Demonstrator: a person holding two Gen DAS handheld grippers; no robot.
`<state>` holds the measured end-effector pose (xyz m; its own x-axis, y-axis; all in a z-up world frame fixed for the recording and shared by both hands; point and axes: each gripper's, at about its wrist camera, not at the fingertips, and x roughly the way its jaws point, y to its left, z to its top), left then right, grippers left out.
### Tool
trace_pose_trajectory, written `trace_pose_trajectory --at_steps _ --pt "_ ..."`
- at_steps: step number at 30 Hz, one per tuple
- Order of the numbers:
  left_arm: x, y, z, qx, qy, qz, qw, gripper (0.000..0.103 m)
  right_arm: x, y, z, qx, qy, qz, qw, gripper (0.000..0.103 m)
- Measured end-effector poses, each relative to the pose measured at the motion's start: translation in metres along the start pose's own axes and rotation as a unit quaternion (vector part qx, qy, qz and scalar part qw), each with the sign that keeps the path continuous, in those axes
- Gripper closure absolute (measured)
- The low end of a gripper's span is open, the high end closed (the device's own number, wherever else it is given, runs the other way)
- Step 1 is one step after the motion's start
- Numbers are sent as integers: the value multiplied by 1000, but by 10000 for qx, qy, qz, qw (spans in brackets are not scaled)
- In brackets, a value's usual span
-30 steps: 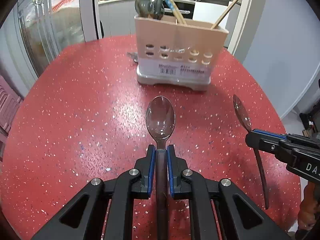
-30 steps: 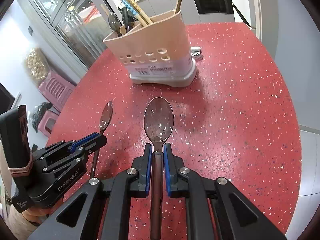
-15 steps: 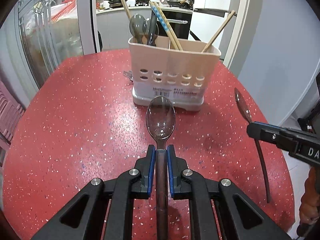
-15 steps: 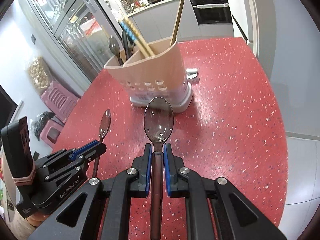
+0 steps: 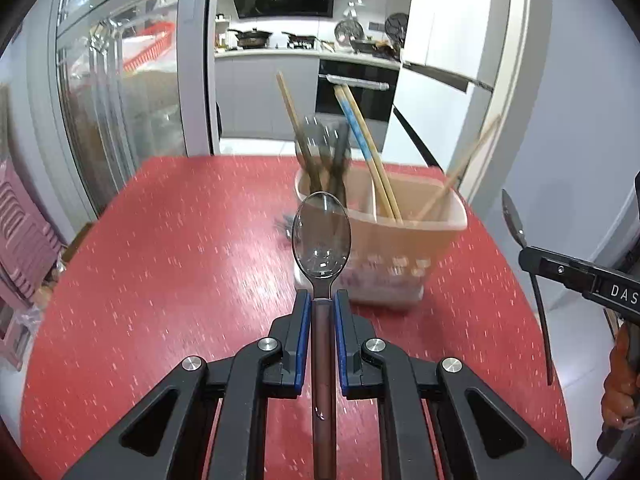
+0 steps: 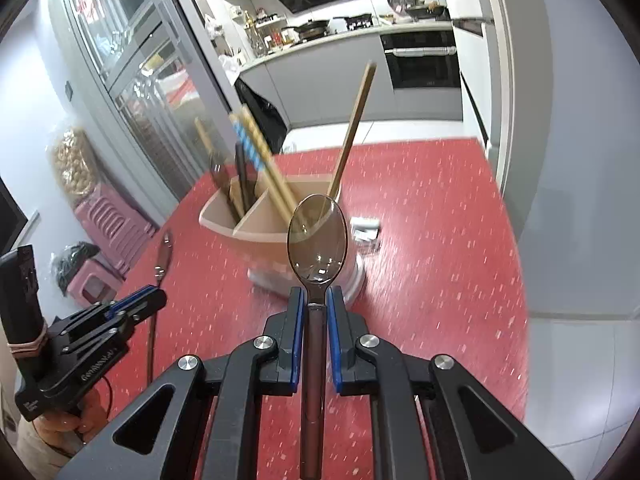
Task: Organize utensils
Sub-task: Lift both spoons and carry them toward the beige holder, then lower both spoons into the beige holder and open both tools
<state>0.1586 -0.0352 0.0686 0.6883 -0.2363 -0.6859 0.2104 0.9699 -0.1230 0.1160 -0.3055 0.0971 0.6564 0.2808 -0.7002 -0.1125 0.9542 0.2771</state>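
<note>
Item: two clear, smoky-tinted plastic spoons, one per gripper. My left gripper [image 5: 321,312] pinches one spoon [image 5: 321,236] by the neck, bowl up and forward, handle running back between the pads. My right gripper [image 6: 313,304] pinches the other spoon [image 6: 317,238] the same way. Both spoons are off the table, in the air in front of the holder.

Step in hand, as I judge it: carrying both spoons to the holder, not yet dropping them.

Next move calls for: tipping each spoon over the rim and picking a compartment before I loosen the pads. The one with spoons [image 5: 320,136] already standing looks apt.

Holder [image 5: 404,240]: beige, divided, slotted front, standing on the red speckled table [image 5: 168,264]. It holds chopsticks [image 5: 368,152] too.

Beyond: a kitchen counter [image 6: 320,46].
</note>
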Motion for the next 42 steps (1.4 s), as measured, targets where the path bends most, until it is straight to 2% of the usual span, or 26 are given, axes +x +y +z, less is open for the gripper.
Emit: trace_pose_trajectory --at_steps 10,23,31,42 --pt "10 14 62 -196 -492 -49 9986 66 3 2 62 -82 -483 143 9987 90" --pt "38 12 117 -466 -1124 54 9926 66 34 17 101 -21 -1056 382 9937 90" --pt "59 8 122 -604 -1505 206 9865 66 64 30 104 -352 -1484 112 9882 91" --pt "80 2 95 -352 -1725 285 9840 66 97 30 80 -726 -1628 -220 9837 91"
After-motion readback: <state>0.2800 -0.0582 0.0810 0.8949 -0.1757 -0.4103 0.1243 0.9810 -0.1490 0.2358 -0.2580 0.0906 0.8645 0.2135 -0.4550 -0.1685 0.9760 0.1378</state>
